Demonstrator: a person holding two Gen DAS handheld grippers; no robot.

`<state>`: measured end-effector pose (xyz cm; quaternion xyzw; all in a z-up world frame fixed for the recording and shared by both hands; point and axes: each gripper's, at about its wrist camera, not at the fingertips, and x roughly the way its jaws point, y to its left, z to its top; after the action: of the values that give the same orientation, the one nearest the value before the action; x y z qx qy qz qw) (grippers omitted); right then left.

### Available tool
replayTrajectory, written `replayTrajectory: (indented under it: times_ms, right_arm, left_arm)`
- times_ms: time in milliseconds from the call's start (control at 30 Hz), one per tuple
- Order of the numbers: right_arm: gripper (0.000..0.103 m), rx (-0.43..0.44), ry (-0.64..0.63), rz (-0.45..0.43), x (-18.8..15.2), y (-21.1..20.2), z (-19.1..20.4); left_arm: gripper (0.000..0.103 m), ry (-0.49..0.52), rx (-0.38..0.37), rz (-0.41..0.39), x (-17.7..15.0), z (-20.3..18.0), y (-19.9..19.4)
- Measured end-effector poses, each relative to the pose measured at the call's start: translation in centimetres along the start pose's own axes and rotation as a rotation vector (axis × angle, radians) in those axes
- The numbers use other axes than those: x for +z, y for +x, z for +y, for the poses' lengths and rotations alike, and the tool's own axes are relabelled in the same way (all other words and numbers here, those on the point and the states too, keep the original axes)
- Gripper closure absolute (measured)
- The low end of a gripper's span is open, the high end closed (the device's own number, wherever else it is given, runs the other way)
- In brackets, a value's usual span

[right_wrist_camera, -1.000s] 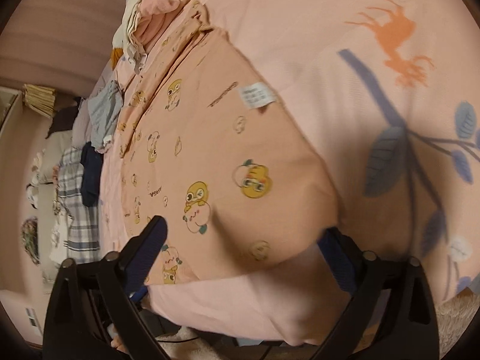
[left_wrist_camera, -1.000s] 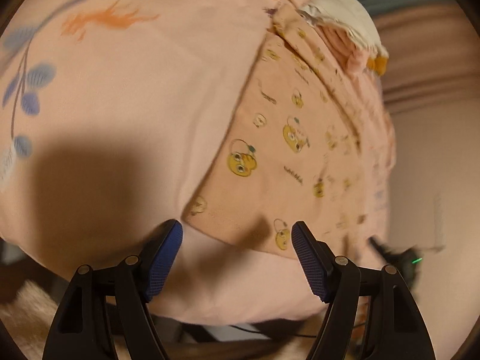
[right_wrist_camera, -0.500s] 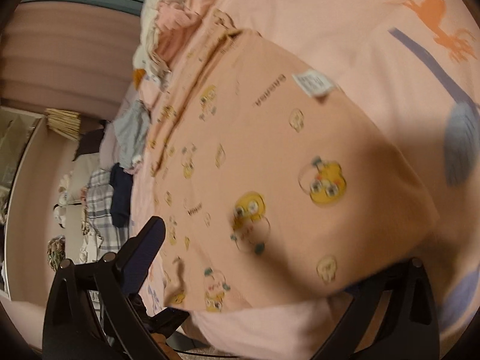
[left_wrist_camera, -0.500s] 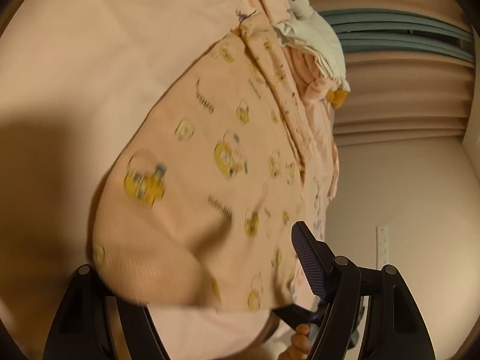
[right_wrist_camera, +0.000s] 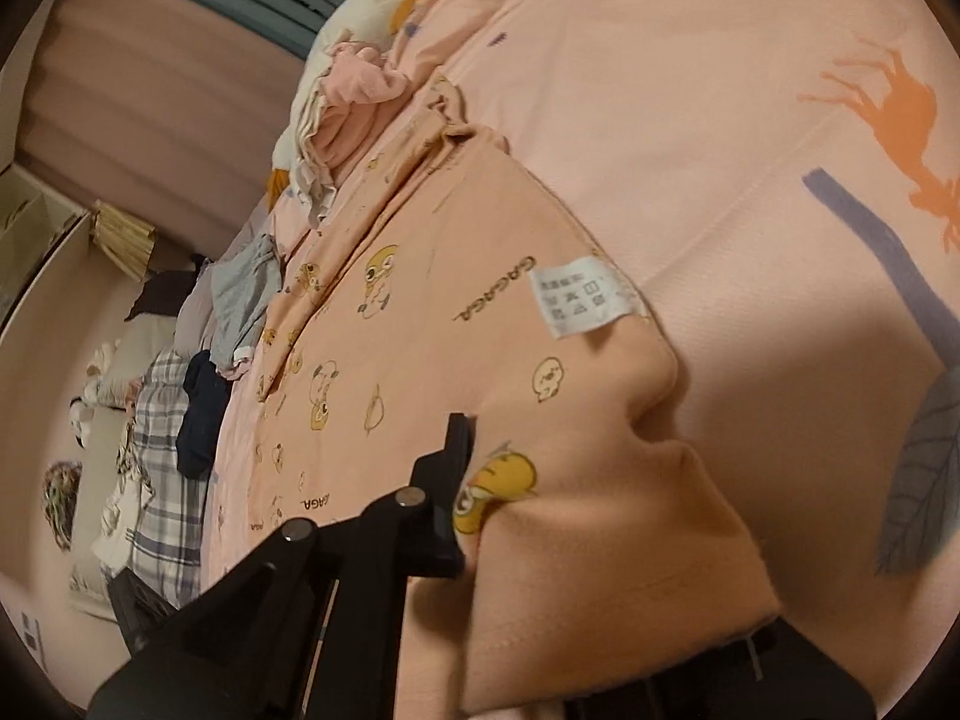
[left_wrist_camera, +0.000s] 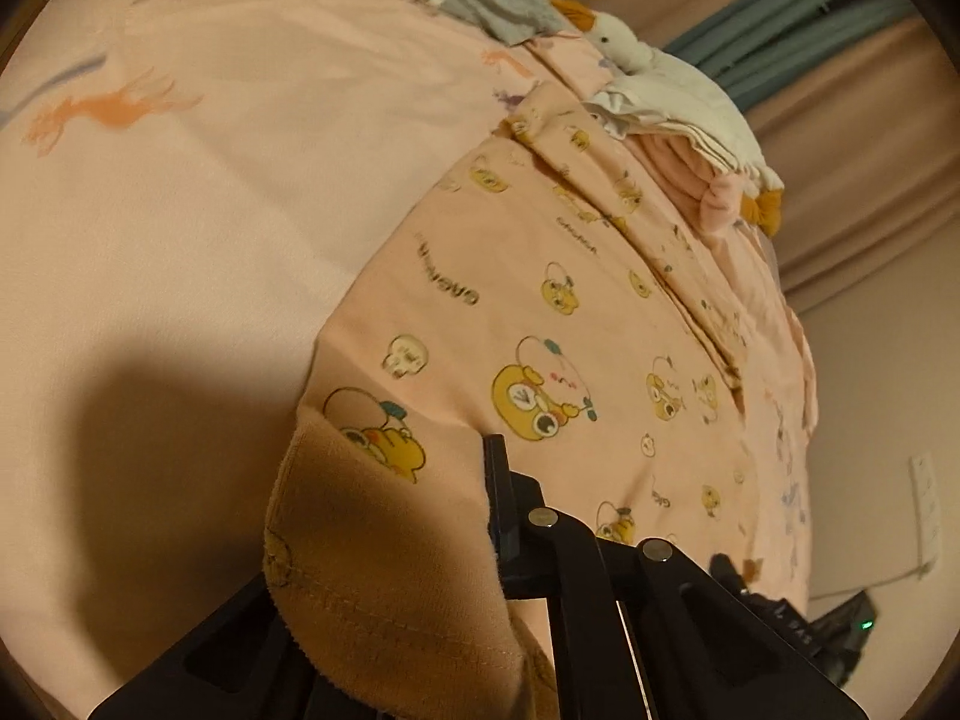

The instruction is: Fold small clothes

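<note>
The little peach garment, printed all over with yellow cartoon ducks, lies spread on the bed, on a pale pink cover patterned with orange animals and blue leaves. Its near hem is lifted at both corners. The left tongs have just been closing and now pinch the hem corner on their side, the cloth bunched over one finger and curling back so the stitched hem shows. The right tongs have just been closing too, and pinch the other corner, the one just below the white care label; fabric drapes thickly over the far finger there.

It looks like a soft, light knit: it sags and rolls wherever it is not supported, and will not hold a crease by itself. I would judge the doubled hem the best hold, since a single layer could slide out of the pads. With both corners caught, the near edge could be carried up towards the neckline, kept taut between the tongs so that it does not wrinkle in the middle.

Beyond the garment's far end sits a heap of other clothes, white, pink and grey, and curtains hang behind.
</note>
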<state>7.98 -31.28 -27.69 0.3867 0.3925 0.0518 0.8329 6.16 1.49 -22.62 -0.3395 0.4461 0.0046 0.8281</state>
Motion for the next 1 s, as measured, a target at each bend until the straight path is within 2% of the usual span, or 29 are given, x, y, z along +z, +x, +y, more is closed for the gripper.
replayTrajectory:
  times_ms: [67,200,333,467,533,600,667,700,733,767,800,833,867,933,967,1000]
  right_arm:
    - [0.098,0.019,-0.010,0.005,-0.1,-0.3,0.2]
    - [0.097,0.190,0.101,0.058,0.7,-0.9,0.1]
    - [0.097,0.238,0.049,0.048,3.3,-1.1,3.1]
    - [0.097,0.298,0.022,0.057,8.3,0.6,6.9]
    - [0.097,0.239,-0.019,0.057,11.4,2.6,8.7]
    - [0.097,0.142,-0.047,0.052,14.7,5.8,10.1]
    - [0.097,0.113,-0.061,0.078,17.5,9.5,10.6]
    - [0.093,0.079,-0.065,0.101,19.4,12.5,10.8]
    - [0.093,0.043,-0.064,0.135,20.6,14.9,10.6]
    - [0.091,-0.003,-0.054,0.172,21.5,17.3,10.2]
    - [0.090,-0.044,-0.035,0.206,22.2,19.0,9.5]
    - [0.094,-0.069,-0.007,0.246,22.6,20.6,8.7]
    - [0.093,-0.040,0.032,0.277,22.9,21.7,7.7]
    - [0.088,0.067,0.086,0.281,23.6,21.4,6.6]
    - [0.076,0.110,0.077,0.306,24.0,20.5,6.4]
    - [0.059,0.124,0.074,0.317,24.3,19.7,6.2]
  left_arm:
    - [0.101,-0.008,-0.008,0.010,0.3,0.1,-0.1]
    - [0.102,-0.054,-0.093,0.072,2.1,0.1,-0.4]
    - [0.102,-0.079,-0.182,0.055,5.7,-1.7,-0.5]
    - [0.102,-0.032,-0.153,-0.011,10.8,-5.4,0.5]
    - [0.102,-0.036,-0.141,-0.031,14.2,-6.9,2.3]
    - [0.102,-0.078,-0.151,0.002,17.7,-7.6,5.4]
    - [0.102,-0.083,-0.104,0.049,21.2,-8.5,9.9]
    - [0.102,-0.055,-0.067,0.051,22.1,-8.9,11.5]
    - [0.102,0.004,0.006,0.066,23.0,-9.5,13.9]
    - [0.102,0.069,0.094,0.105,23.5,-9.9,16.3]
    - [0.102,0.103,0.136,0.145,23.7,-10.0,17.8]
    - [0.102,0.125,0.134,0.176,23.9,-9.8,18.6]
    - [0.102,0.125,0.103,0.164,24.0,-9.7,18.3]
    - [0.101,0.091,0.040,0.197,24.7,-9.0,17.3]
    - [0.101,0.064,0.029,0.243,25.1,-8.5,16.5]
    - [0.097,0.044,0.023,0.266,25.4,-8.1,15.7]
